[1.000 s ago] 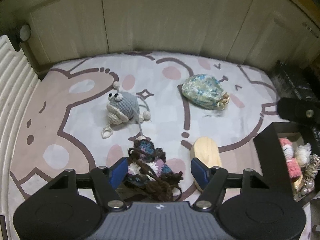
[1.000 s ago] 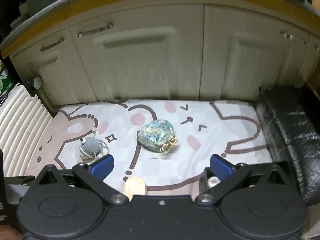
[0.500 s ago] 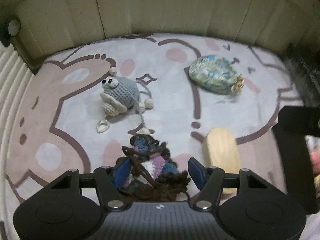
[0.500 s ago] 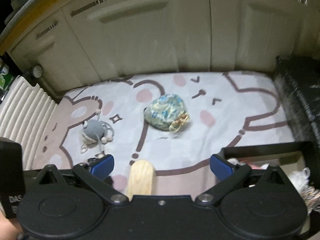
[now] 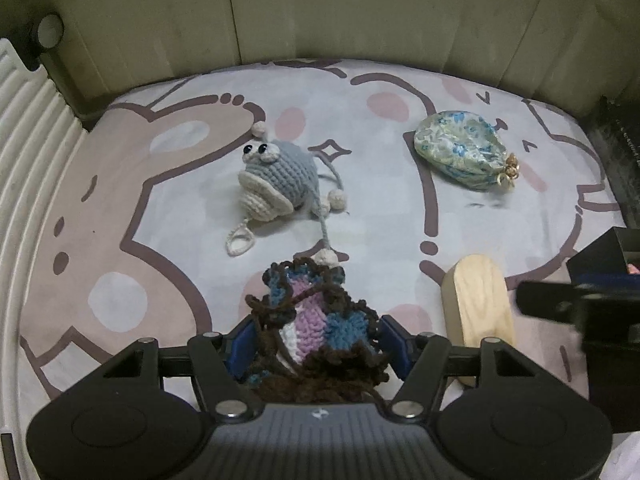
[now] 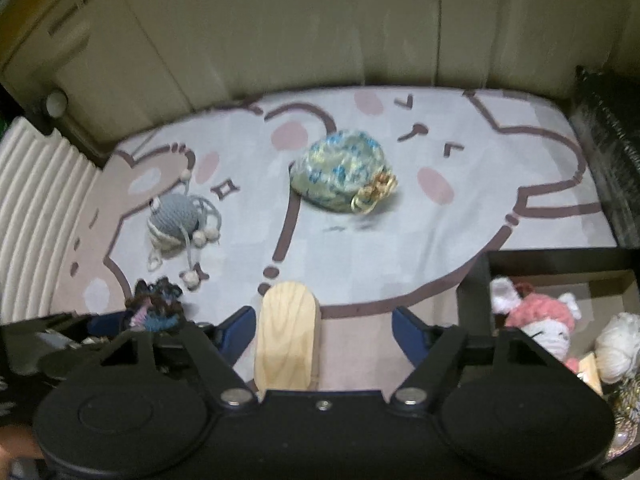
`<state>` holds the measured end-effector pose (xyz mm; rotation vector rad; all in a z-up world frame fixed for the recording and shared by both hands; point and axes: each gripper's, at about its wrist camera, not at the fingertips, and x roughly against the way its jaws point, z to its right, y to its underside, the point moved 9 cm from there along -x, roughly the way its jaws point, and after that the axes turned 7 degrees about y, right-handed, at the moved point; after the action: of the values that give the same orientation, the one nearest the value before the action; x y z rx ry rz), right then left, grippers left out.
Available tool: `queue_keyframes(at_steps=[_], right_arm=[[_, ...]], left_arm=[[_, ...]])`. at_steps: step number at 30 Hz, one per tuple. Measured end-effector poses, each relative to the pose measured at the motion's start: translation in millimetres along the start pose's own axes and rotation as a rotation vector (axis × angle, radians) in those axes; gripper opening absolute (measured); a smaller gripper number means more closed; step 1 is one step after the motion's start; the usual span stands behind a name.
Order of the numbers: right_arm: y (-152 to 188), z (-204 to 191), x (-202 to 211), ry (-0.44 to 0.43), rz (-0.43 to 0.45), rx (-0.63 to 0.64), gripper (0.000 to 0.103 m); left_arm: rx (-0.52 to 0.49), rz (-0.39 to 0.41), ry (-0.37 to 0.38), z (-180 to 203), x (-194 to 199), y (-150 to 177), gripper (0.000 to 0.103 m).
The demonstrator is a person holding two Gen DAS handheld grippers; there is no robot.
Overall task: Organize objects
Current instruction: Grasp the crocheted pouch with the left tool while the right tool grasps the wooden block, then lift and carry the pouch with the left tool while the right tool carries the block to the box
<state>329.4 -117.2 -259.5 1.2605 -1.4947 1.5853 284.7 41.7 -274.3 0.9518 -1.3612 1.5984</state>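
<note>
My left gripper [image 5: 318,344] is shut on a brown, blue and purple crochet piece [image 5: 316,316] low over the bunny-print mat [image 5: 380,216]; it also shows in the right wrist view [image 6: 156,308]. My right gripper [image 6: 324,330] is open, its fingers either side of a pale wooden block [image 6: 286,340], which also shows in the left wrist view [image 5: 476,300]. A grey crochet fish toy [image 5: 280,180] lies mid-left on the mat, and a floral drawstring pouch [image 5: 460,156] lies at the right.
A black box [image 6: 560,276] at the right holds a pink crochet doll [image 6: 536,316] and other soft toys. White cabinet doors [image 6: 320,32] stand behind the mat. A ribbed white panel [image 5: 28,152] runs along the left, a dark wrapped object [image 6: 612,152] at far right.
My left gripper moved forward and closed on the crochet piece. My right gripper dropped lower and came over the wooden block, bringing the black box into view.
</note>
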Motion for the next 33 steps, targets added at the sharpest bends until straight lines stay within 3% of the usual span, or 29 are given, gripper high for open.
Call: queue_keyframes(at_steps=[3,7,14,18,21,25,29,33], right_arm=[[5,-7,-13,-0.003,-0.035,0.008,0.073],[9,-17,-26,0.001,-0.063,0.024,0.07],[16,-20,-45,-0.002,-0.112,0.029,0.07],[16,-19,-45,-0.035,-0.122,0.027,0.061],[15,-16,-41,-0.025,-0.131,0.041,0.054],[16,-16,-39,0.011,-0.126,0.104,0.052],[26,-22,-49,0.035,-0.156,0.169,0.05],[25,-25,-50,0.054,-0.139,0.19,0.049]], left_arm=[[0.019,0.0,0.02,-3,0,0,0.074],[0.004,-0.029,-0.013,-11,-5,4,0.075],[0.041,-0.046,0.011,-25,-8,6,0.084],[0.059,-0.044,0.034,-21,-9,3,0.072],[0.052,-0.057,0.047,-15,-10,4,0.069],[0.071,-0.069,0.064,-13,-12,7,0.07],[0.075,-0.097,0.02,-21,-19,14,0.072],[0.102,-0.095,0.01,-27,-20,13,0.063]])
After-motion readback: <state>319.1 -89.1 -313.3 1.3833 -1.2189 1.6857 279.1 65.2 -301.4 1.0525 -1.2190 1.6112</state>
